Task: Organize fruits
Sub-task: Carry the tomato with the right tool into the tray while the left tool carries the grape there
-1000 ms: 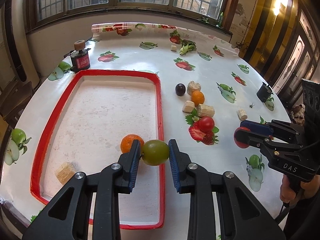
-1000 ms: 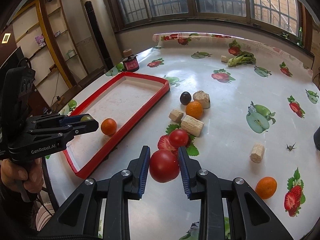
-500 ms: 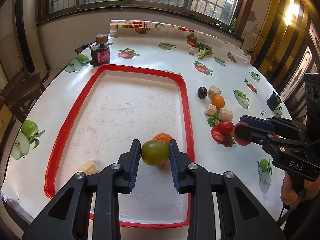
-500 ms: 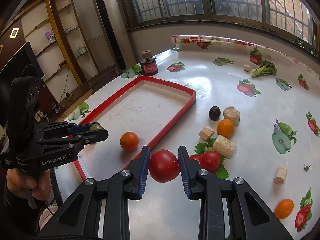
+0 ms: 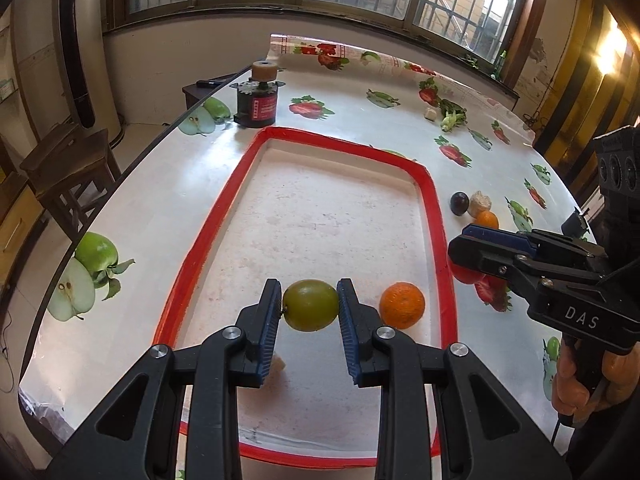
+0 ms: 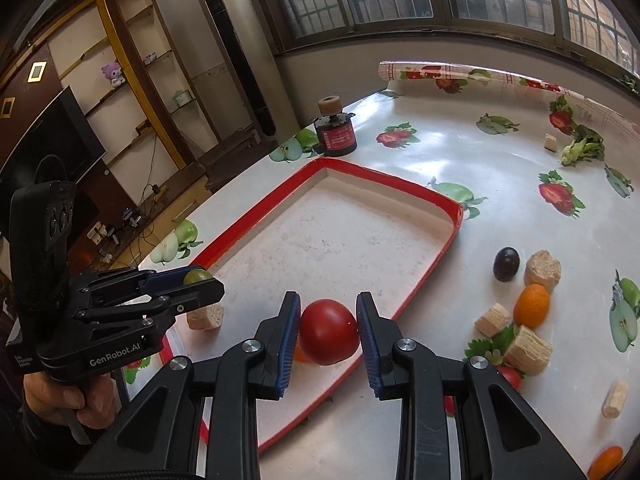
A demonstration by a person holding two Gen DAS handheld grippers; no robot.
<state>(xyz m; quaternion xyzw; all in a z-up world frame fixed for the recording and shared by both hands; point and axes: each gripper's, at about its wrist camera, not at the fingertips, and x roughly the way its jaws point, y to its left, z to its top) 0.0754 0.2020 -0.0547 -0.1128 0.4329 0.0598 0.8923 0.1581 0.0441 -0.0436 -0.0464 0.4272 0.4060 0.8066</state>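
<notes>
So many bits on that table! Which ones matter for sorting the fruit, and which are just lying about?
For the job:
- green fruit in left gripper
- red tomato in right gripper
- orange in the tray
- red-rimmed tray
- dark plum

Lying about:
- dark jar
- cork-like blocks
- leafy greens

Table cover point(image 5: 360, 120): glossy plastic sheet, fruit print, window glare at 12 o'clock. Tray point(image 5: 436, 216): red rim, floor matt, chalky, speckled white. Left gripper point(image 5: 310, 312) and right gripper point(image 6: 328, 330): matt black plastic, ribbed blue pads, bright metal screws. Green fruit point(image 5: 310, 305): smooth, dull sheen. Tomato point(image 6: 329, 331): smooth, glossy. Orange point(image 5: 402, 305): finely pitted skin. Blocks point(image 6: 527, 350) at 3 o'clock: rough, fibrous, wood-like.
</notes>
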